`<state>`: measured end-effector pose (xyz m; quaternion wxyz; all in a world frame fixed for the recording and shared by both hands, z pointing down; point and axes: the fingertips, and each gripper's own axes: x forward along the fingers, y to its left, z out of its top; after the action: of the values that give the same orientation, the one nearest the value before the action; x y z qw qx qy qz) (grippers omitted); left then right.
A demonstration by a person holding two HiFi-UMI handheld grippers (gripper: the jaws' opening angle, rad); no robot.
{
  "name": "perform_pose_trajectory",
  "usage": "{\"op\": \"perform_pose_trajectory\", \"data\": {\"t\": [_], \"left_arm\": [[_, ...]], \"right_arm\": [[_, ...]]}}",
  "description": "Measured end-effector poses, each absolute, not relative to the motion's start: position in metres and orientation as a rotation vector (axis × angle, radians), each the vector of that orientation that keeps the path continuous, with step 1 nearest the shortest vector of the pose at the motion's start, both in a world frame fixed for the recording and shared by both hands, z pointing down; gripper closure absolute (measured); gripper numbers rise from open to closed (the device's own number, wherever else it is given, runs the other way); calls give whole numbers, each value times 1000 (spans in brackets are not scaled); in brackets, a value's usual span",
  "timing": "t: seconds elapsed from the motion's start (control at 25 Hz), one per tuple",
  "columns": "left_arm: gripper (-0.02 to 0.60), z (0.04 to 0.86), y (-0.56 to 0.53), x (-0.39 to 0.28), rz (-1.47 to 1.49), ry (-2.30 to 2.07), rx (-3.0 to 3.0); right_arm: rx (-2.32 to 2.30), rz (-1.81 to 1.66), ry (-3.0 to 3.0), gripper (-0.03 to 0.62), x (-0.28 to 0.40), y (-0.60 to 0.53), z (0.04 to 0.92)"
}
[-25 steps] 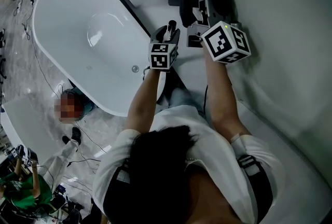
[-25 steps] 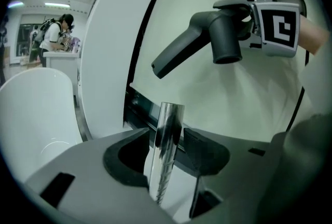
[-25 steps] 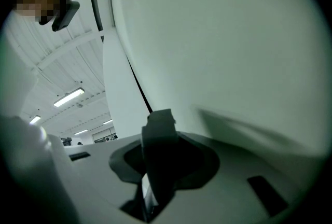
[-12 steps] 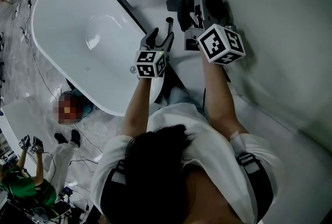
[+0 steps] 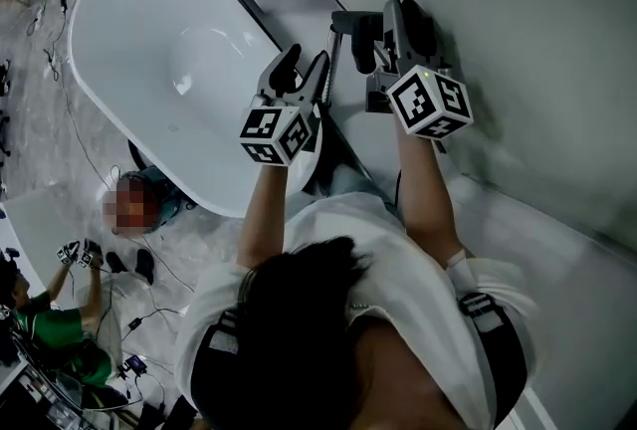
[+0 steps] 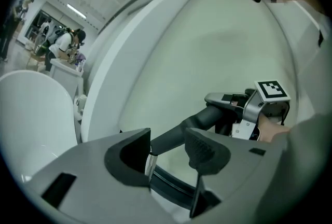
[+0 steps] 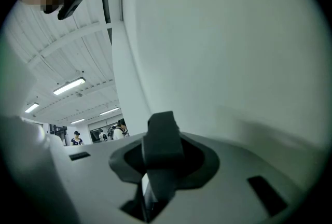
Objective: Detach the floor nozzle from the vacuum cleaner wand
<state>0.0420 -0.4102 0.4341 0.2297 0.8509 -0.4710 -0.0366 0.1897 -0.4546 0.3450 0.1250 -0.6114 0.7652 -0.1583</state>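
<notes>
The vacuum cleaner's dark body (image 5: 355,26) is held up in front of me, against a white wall. My right gripper (image 5: 395,28) is shut on its handle, which fills the jaws in the right gripper view (image 7: 163,141). A thin dark wand (image 5: 328,70) runs down from the body. My left gripper (image 5: 307,62) is raised beside it. In the left gripper view the wand (image 6: 179,134) passes between the jaws (image 6: 168,149). They are closing, and the pads stand clear of it. No floor nozzle shows in any view.
A white freestanding bathtub (image 5: 169,60) stands to my left, and a pale curved wall (image 5: 518,20) to the right. Cables lie on the marble floor (image 5: 60,169). People stand and crouch at the lower left (image 5: 40,338).
My left gripper has come up beside the wand and its jaws have spread wider. The right gripper has shifted a little with the vacuum still in its grip.
</notes>
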Motion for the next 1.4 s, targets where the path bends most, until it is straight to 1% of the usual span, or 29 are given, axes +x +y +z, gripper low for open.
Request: {"op": "perform_pose_trajectory", "data": {"t": [0.2,0.24,0.28,0.32,0.36,0.52,0.6,0.88,1.4], "left_arm": [[428,413,-389,37,-57,-1317,2403],[462,410,-385,35,-47,-1324,2408],[515,408,-380,33,-39,-1331,2410],[541,407,-375,31,-34,-1336,2407],[552,405,-372,29,-29,-1338,2401],[561,406,-357,24,36,-1333,2390],[577,409,-347,23,68,-1325,2389],[578,411,-311,27,95,-1268,2403],[578,422,-286,15,140,-1276,2352]], "right_arm": [[-1819,-418,2217,484,190,-427,337],[-1828,-410,2217,484,189,-420,336],[-1836,-405,2216,484,188,-414,336],[-1843,-403,2216,484,187,-408,336],[-1849,-403,2218,484,186,-402,336],[-1871,-402,2238,484,178,-381,339],[-1875,-402,2254,484,174,-369,343],[-1880,-431,2323,484,160,-328,367],[-1854,-518,2461,484,120,-284,407]]}}
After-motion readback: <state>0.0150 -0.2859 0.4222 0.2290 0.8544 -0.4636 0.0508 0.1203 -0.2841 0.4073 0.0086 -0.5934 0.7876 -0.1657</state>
